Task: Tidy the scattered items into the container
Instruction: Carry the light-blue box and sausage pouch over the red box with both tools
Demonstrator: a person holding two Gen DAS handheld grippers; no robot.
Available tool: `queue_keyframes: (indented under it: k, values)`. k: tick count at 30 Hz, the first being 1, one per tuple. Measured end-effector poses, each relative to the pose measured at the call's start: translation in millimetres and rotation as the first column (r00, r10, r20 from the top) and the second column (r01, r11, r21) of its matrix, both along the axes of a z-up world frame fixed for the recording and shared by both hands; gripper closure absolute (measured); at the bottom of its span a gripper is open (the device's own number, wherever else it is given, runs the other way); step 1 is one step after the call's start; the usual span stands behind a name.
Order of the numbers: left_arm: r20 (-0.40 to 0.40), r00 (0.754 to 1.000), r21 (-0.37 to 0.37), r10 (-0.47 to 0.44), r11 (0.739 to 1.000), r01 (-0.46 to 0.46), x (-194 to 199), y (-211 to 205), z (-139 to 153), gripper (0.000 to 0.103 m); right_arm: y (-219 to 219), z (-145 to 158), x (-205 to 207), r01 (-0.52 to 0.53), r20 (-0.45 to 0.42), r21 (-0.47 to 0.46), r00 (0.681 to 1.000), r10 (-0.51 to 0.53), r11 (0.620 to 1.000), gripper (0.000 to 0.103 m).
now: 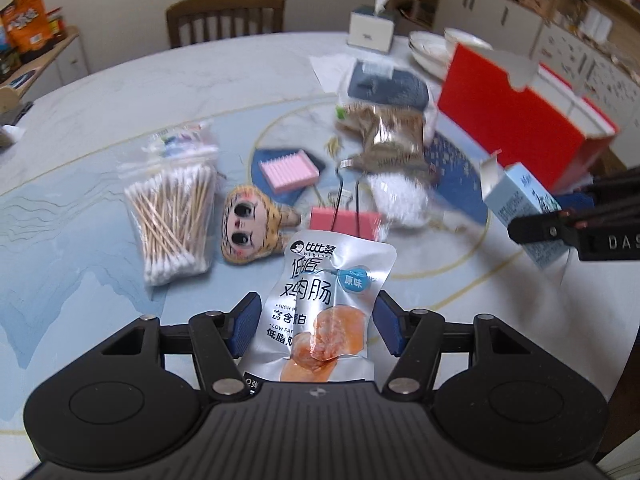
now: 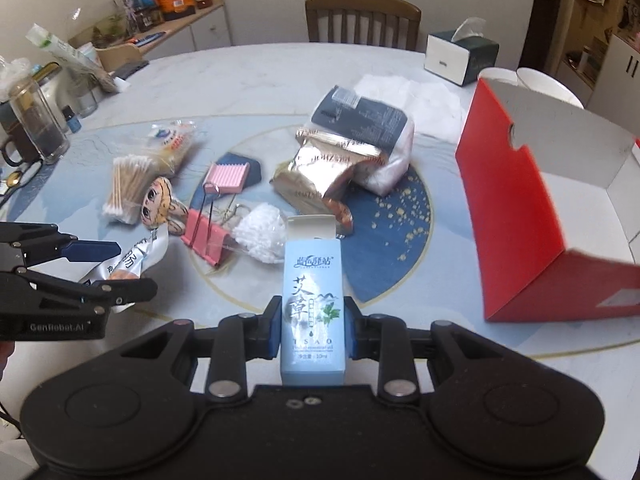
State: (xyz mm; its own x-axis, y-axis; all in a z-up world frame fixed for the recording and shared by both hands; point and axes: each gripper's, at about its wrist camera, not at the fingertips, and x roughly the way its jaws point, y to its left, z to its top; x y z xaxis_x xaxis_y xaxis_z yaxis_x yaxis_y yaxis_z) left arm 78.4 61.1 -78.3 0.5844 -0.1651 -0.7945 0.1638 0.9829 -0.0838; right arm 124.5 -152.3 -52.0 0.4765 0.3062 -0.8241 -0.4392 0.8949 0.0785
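Observation:
My left gripper (image 1: 316, 320) is shut on a silver sausage packet (image 1: 320, 300), its blue pads at the packet's two sides. In the right wrist view that gripper (image 2: 134, 268) enters from the left with the packet (image 2: 132, 260). My right gripper (image 2: 312, 328) is shut on a light-blue carton (image 2: 312, 300), held upright above the table; the left wrist view shows the carton (image 1: 516, 196) at the right. The open red box (image 2: 516, 208) stands to the right, white inside. Cotton swabs (image 1: 172, 216), a doll head (image 1: 248, 228), a pink binder clip (image 1: 344, 220) and a gold foil bag (image 1: 388, 136) lie scattered.
A pink ridged pad (image 1: 288, 170), a white puff (image 1: 400, 196) and a dark wrapped packet (image 1: 384, 84) lie mid-table. A tissue box (image 1: 370, 28) and bowls (image 1: 432, 52) stand at the far edge, a chair (image 1: 226, 20) behind. Jars and a glass jug (image 2: 36, 120) crowd the left.

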Motion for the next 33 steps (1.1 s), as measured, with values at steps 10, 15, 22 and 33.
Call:
queue_keyframes:
  k: [10,15,22,33]
  values:
    - [0.075,0.997,-0.011,0.032,0.999,-0.031,10,-30,45,0.043,-39,42,21,-0.008,0.059,0.068,0.998,0.004,0.998,0.075]
    - [0.109,0.994,-0.019,0.018,1.0,-0.016,21,-50,64,0.043,-61,59,36,0.006,0.106,0.083,0.994,-0.014,0.997,0.075]
    - [0.151,0.988,-0.018,-0.031,0.999,0.034,42,-87,81,0.043,-93,67,55,0.052,0.123,0.088,0.99,-0.062,0.995,0.075]
    - [0.185,0.976,0.004,-0.116,0.993,0.118,72,-149,95,0.043,-142,68,80,0.112,0.146,0.072,0.982,-0.121,0.991,0.075]
